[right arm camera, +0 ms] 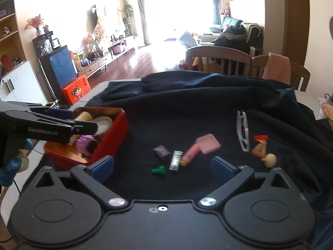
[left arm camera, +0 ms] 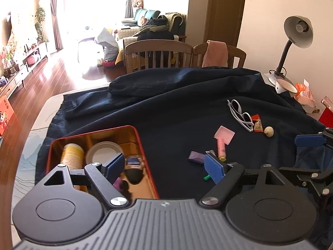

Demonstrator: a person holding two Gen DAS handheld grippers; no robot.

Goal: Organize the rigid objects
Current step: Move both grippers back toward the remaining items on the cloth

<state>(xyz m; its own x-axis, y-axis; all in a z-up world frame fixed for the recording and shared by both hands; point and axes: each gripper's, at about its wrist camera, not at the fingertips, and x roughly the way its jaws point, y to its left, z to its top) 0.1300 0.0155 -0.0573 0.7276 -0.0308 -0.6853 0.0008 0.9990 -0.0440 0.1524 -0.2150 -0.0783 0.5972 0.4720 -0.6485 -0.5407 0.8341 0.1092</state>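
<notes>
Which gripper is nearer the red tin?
Left. The left gripper hangs open at the red tin's near edge, one finger over it; the right gripper is off to its right, over the cloth.

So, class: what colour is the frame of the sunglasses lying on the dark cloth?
White; the sunglasses show best in the left wrist view.

Lying loose on the dark cloth: one pair of white sunglasses, one pink brush, one purple block, one silver battery, one green piece, one red sachet, one cream knob; sitting beside them, one red tin.
</notes>
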